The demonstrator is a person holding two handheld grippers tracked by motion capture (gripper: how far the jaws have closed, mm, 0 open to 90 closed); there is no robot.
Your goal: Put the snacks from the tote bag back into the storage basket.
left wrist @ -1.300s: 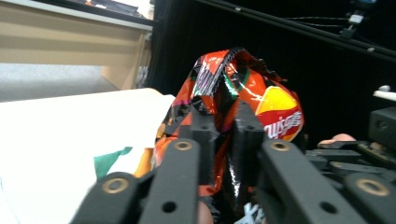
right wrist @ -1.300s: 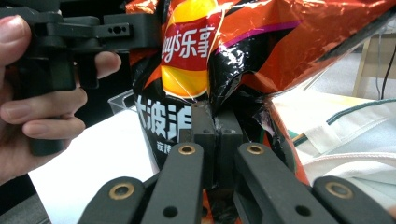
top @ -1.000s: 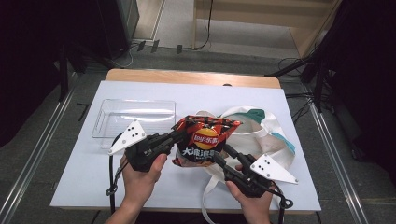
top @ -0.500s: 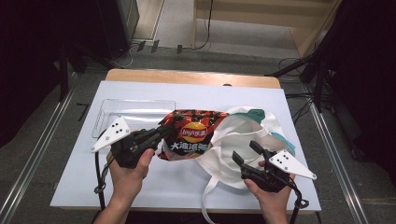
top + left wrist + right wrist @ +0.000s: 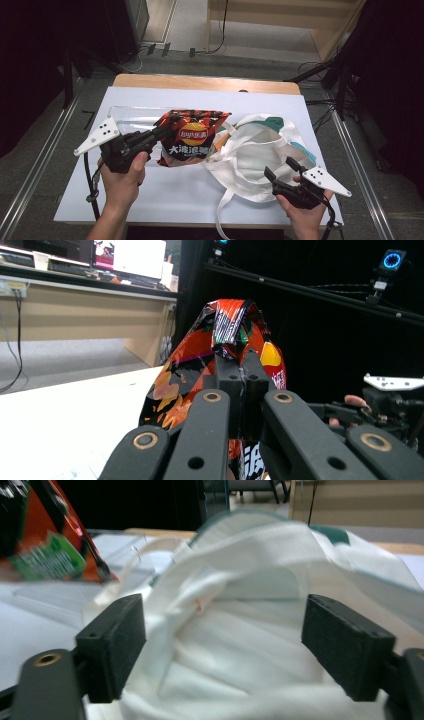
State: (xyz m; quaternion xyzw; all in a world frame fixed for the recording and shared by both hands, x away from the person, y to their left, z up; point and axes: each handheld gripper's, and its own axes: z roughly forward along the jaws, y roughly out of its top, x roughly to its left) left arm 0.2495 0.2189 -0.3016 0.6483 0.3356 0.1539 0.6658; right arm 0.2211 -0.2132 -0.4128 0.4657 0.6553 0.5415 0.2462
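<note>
A red-orange chip bag (image 5: 195, 137) (image 5: 225, 335) hangs from my left gripper (image 5: 162, 131) (image 5: 242, 372), which is shut on the bag's crimped top edge. The bag is held above the table, left of a white tote bag (image 5: 260, 150) (image 5: 250, 555) with green trim that lies crumpled on the table. My right gripper (image 5: 279, 167) (image 5: 225, 640) sits at the tote's near right side. Its jaws have just been opening and now stand wide, with tote cloth lying loosely between the pads. A corner of the chip bag (image 5: 45, 545) appears in the right gripper view.
A clear plastic tray (image 5: 130, 115) lies on the white tabletop (image 5: 175, 195) behind the left gripper. The tote's straps (image 5: 222, 210) trail toward the front edge. Metal rails run along both sides of the table. The right gripper (image 5: 395, 405) appears far off in the left gripper view.
The left gripper has carried the chip bag leftward, away from the tote. The right gripper has opened and drawn back toward the front right, and the tote has slumped open.
</note>
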